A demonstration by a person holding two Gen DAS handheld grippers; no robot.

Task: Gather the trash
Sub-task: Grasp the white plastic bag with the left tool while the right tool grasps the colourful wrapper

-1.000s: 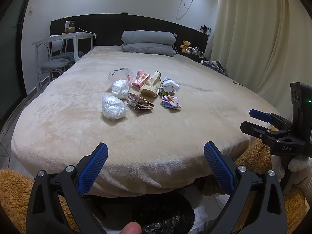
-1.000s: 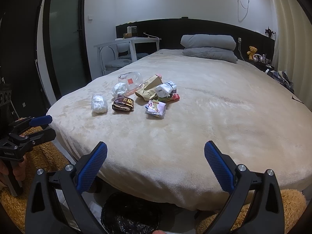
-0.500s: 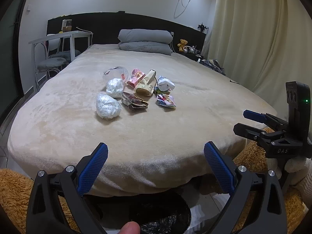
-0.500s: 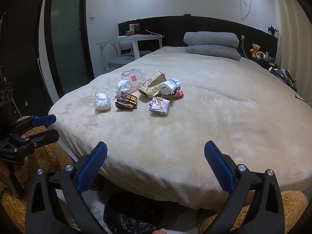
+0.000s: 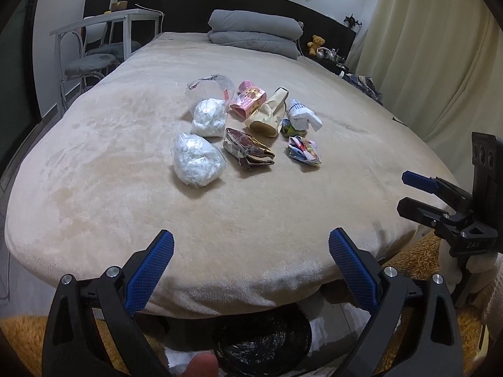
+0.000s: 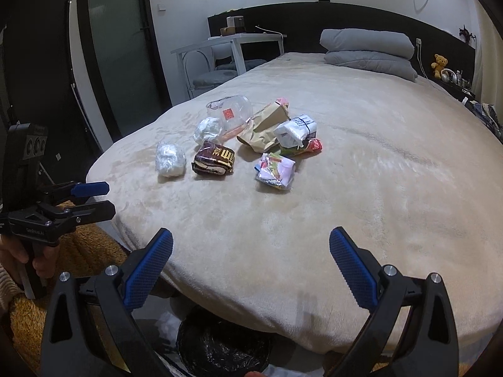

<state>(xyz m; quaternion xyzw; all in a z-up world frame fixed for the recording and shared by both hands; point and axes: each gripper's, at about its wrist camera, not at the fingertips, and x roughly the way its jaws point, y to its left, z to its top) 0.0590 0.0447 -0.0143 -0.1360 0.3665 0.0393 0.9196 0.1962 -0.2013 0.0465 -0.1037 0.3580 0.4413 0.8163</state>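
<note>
Several pieces of trash lie in a cluster on the beige bed (image 5: 125, 188): a clear crumpled bag (image 5: 198, 165), a second white bag (image 5: 210, 117), a brown wrapper (image 5: 250, 152), a colourful wrapper (image 5: 304, 152), a tan paper bag (image 5: 268, 116) and a pink packet (image 5: 248, 100). My left gripper (image 5: 251, 264) stands open over the bed's near edge, empty. My right gripper (image 6: 251, 262) is open too, empty, short of the colourful wrapper (image 6: 276, 171) and brown wrapper (image 6: 215, 161). A bin with a black liner (image 5: 261, 342) sits on the floor below the bed edge.
Grey pillows (image 5: 254, 33) lie at the head of the bed. A white desk and chair (image 5: 94, 47) stand at the left. Curtains (image 5: 440, 62) hang at the right. A furry orange rug (image 6: 85, 251) covers the floor. The black-lined bin (image 6: 220, 345) shows under the right gripper.
Both grippers have moved forward and closer to the bed, so the trash looms larger. Both stayed open.
</note>
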